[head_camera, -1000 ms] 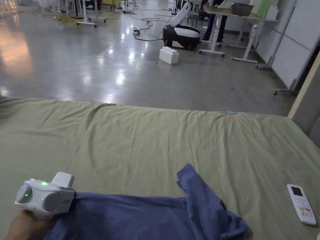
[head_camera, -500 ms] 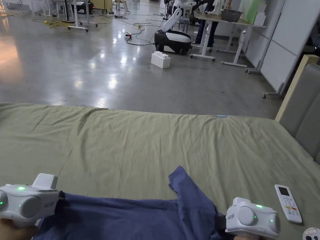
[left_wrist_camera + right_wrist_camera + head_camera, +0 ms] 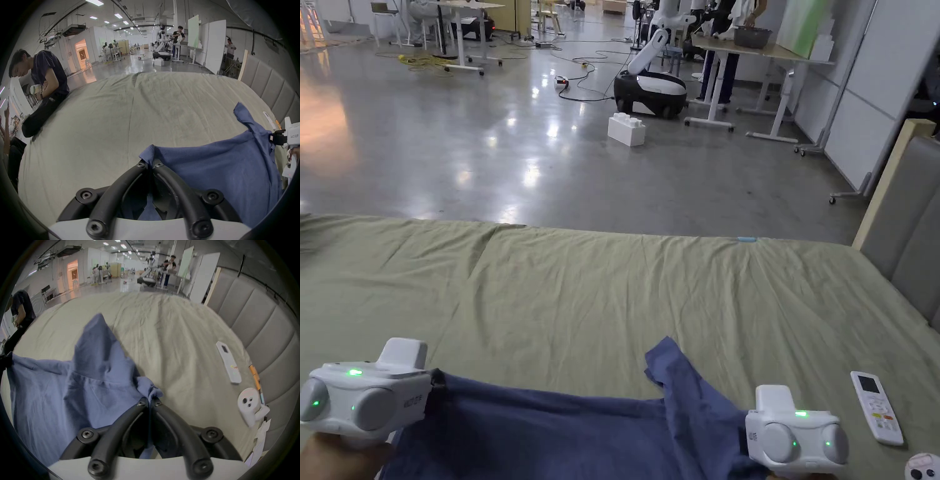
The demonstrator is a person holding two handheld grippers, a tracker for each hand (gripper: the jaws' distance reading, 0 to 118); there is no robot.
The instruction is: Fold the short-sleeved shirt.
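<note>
On the bed, the left gripper has its jaws pinched on one edge of the blue shirt. The shirt stretches with its long axis left to right, one sleeve pointing toward the bed's far edge; its near part is cut off. The right gripper clamps the other, bunched edge, probably the hem. A remote lies to the shirt's right.

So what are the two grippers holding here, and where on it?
Both hold the blue shirt: the left gripper pinches one edge corner, the right gripper a bunched edge on the opposite side.
</note>
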